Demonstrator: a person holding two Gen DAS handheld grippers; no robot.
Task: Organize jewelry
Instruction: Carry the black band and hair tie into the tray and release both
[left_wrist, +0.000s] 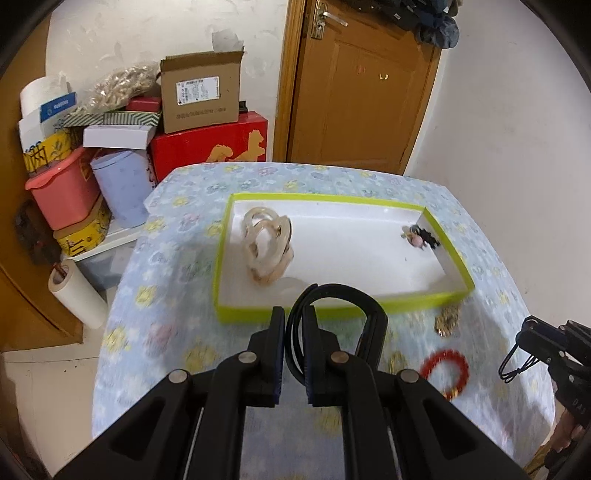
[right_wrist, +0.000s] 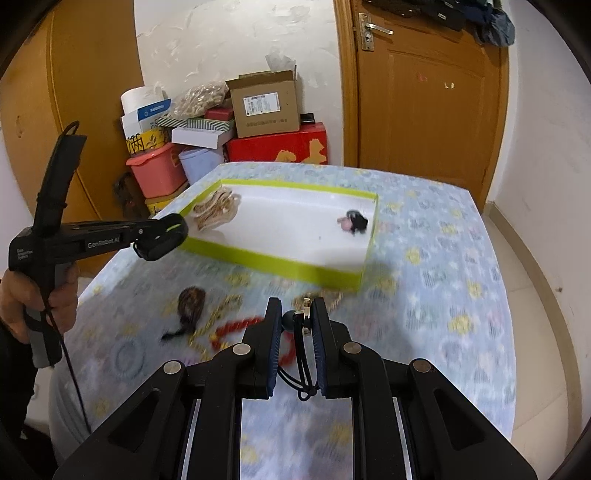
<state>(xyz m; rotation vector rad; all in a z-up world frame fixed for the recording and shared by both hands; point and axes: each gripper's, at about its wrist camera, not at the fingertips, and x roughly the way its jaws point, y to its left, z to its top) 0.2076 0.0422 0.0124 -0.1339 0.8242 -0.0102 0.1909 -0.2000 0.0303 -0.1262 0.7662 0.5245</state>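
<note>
Left claw (left_wrist: 293, 325) grips a black cord loop (left_wrist: 343, 295) just short of the box's (left_wrist: 332, 308) near rim, box straight ahead; right claw (right_wrist: 295, 317), pinching a bead pendant (right_wrist: 291, 319), sits farther back over the tabletop (right_wrist: 443, 295).

Motion blur smears the floral tablecloth (right_wrist: 424, 295) across the lower half of the right wrist frame, leaving the red bead bracelet (right_wrist: 236, 328) and gold chain (right_wrist: 218, 317) indistinct. The small dark item (right_wrist: 354, 221) in the tray (right_wrist: 273, 258) is perhaps a hair tie.
</note>
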